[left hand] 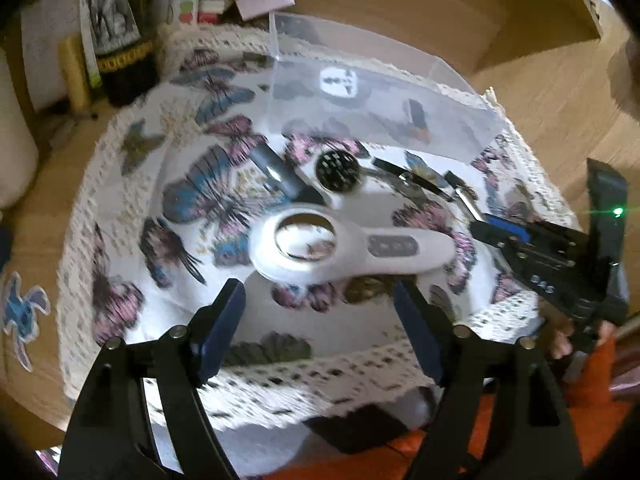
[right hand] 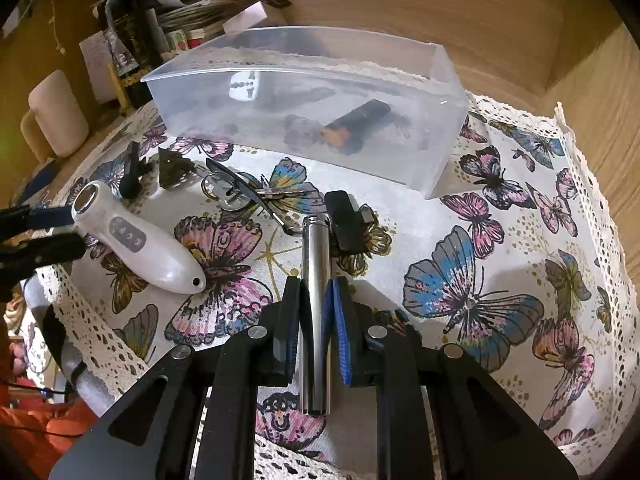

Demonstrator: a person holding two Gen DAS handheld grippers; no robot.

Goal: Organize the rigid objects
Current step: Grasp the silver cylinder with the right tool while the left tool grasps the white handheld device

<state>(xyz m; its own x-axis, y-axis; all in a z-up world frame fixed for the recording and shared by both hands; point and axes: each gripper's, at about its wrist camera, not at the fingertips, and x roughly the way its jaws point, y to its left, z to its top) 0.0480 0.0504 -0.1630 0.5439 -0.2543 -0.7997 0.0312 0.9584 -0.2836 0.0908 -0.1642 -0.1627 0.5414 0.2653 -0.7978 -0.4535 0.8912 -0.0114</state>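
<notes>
Right wrist view: right tool [right hand: 316,300] pinching a metal tube [right hand: 315,280], long axis running straight ahead along the fingers, toward the clear bin [right hand: 440,136] sitting just beyond on the counter [right hand: 500,248] (a dark orange-ended item already inside). Left wrist view: left tool [left hand: 320,308] hanging spread above the white handheld device [left hand: 352,248], handle lying crosswise toward the right tool [left hand: 540,256]. Revealing the pinched tube only from the right; keys [right hand: 228,192] clearer there too.

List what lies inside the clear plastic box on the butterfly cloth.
Inside the clear plastic box, a dark cylindrical item with an orange end lies on the bottom. The cloudy walls blur the other dark shapes, so I cannot tell whether anything else is inside.
</notes>
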